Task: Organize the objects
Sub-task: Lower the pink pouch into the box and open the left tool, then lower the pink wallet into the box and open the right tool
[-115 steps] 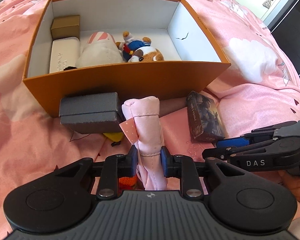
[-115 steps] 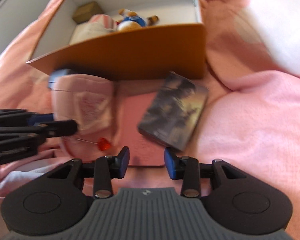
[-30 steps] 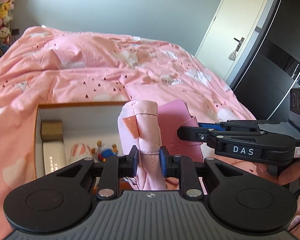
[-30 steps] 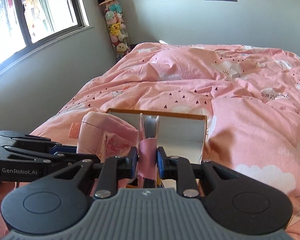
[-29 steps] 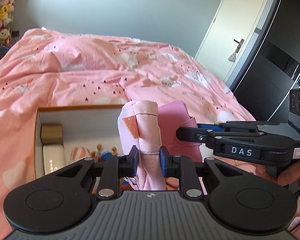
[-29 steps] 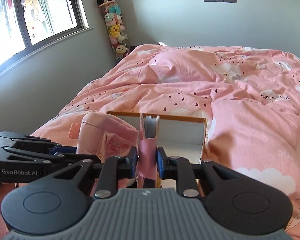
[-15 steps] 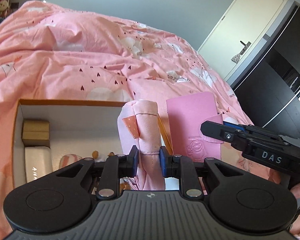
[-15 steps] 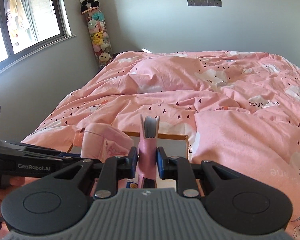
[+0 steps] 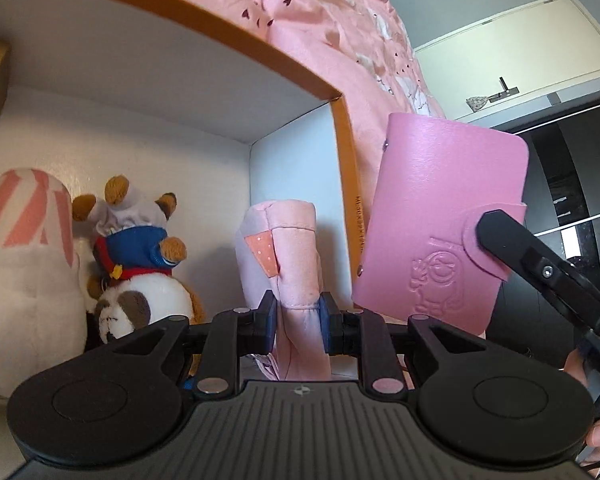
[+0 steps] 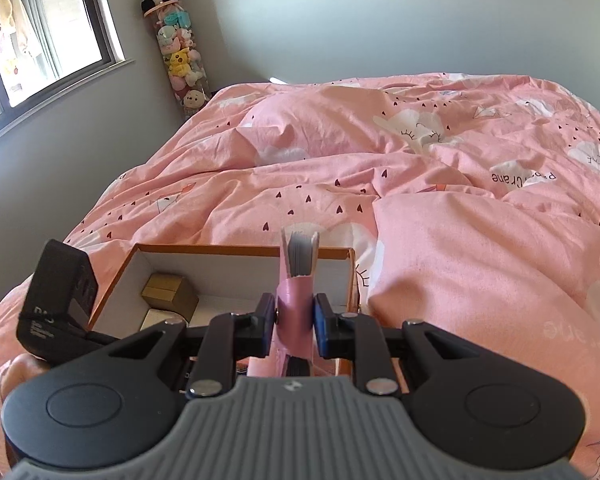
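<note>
The jaws of the left gripper (image 9: pixel 297 316) are pressed against a soft pink pouch (image 9: pixel 284 256), which stands upright between them with an orange dotted patch on its left face. The pouch is inside the box (image 9: pixel 260 52), near the box's far right corner, its lower end hidden behind the gripper body.

The right gripper (image 10: pixel 295 322) pinches a pink card holder (image 10: pixel 296 304) edge-on, so that the grey card sleeves fan out at its top. In the left wrist view the same card holder (image 9: pixel 440 220) shows its embossed face and snap tab, hanging just outside the box's right wall, above and to the right of the pouch.

To the left of the pouch inside the box sits a brown and white plush dog (image 9: pixel 140 276) in a blue sailor outfit, and further left a white plush with pink stripes (image 9: pixel 24 264), cut off by the frame. A small tan carton (image 10: pixel 170 292) lies in the far left corner; something pale beside it is mostly hidden by the gripper.

The box is orange outside and white inside and rests on a bed with a rumpled pink duvet (image 10: pixel 420 168) printed with hearts and clouds. Beyond are grey walls, a window (image 10: pixel 40 32) on the left, a clear tube of stuffed toys (image 10: pixel 178 48) topped by a panda, a pale door (image 9: pixel 520 52) and a dark wardrobe (image 9: pixel 572 200) on the right.
</note>
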Motion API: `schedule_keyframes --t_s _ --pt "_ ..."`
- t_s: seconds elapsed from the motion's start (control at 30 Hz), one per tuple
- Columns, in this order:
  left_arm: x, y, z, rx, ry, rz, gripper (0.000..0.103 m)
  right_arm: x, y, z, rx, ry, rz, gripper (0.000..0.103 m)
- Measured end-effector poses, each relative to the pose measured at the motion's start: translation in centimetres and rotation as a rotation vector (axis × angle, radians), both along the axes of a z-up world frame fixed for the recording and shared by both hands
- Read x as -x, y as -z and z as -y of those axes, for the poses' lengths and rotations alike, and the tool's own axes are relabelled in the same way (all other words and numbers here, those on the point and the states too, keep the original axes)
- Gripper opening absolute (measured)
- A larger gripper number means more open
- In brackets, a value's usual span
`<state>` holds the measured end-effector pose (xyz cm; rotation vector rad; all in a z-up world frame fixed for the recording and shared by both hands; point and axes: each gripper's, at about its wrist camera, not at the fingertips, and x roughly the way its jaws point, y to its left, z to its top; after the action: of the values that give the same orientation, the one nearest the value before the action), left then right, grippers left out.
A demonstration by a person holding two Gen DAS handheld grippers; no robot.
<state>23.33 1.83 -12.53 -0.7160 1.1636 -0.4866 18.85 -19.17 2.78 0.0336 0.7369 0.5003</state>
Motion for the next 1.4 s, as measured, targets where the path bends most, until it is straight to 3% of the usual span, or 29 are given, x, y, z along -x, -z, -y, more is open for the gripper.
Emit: schedule_keyframes --t_s 0.17,0.3,0.4,0.47,0.53,0.6,0.73,0.8,0.87,1.1,1.4 --pt "-0.4 2.1 -0.1 -0.017 -0.005 -0.086 0.025 -0.4 1.2 -0.2 0.007 -0.009 -0.029 0.022" --pt "-0.3 1.7 0.3 -0.077 0.011 -0.094 0.032 -0.7 2.0 -0.3 0.013 -0.014 -0.049 0.022" --pt "0.1 0.5 0.7 -0.165 0.019 -0.059 0.037 -0.9 2.4 -0.6 0.018 -0.017 -0.059 0.022" --pt "0.6 -0.6 0.8 -0.241 0.026 -0.018 0.047 -0.9 2.4 -0.5 0.023 -0.017 -0.058 0.022" --pt "1.0 -1.3 0.8 -0.282 0.037 -0.001 0.047 -0.9 2.4 -0.5 0.025 -0.015 -0.057 0.022" --pt "1.3 -1.8 0.9 -0.321 0.046 0.010 0.045 -1.0 2.4 -0.4 0.025 -0.014 -0.058 0.022" --pt "2.3 -2.4 1.6 -0.462 0.080 0.060 0.022 -1.1 2.5 -0.5 0.028 -0.016 -0.059 0.022" --pt "2.3 -2.4 2.3 -0.498 0.114 0.068 0.018 -1.2 2.5 -0.4 0.030 -0.019 -0.059 0.022" --pt "2.0 -2.2 3.1 -0.546 0.144 0.075 0.005 -1.2 2.5 -0.5 0.033 -0.029 -0.060 0.022" --pt "2.3 -0.9 3.5 -0.535 0.237 0.066 0.003 -2.0 3.3 -1.0 0.014 -0.059 -0.141 0.022" --pt "5.0 -4.3 0.4 -0.548 0.217 0.176 0.004 -2.3 5.7 -2.2 -0.008 -0.041 -0.251 0.022"
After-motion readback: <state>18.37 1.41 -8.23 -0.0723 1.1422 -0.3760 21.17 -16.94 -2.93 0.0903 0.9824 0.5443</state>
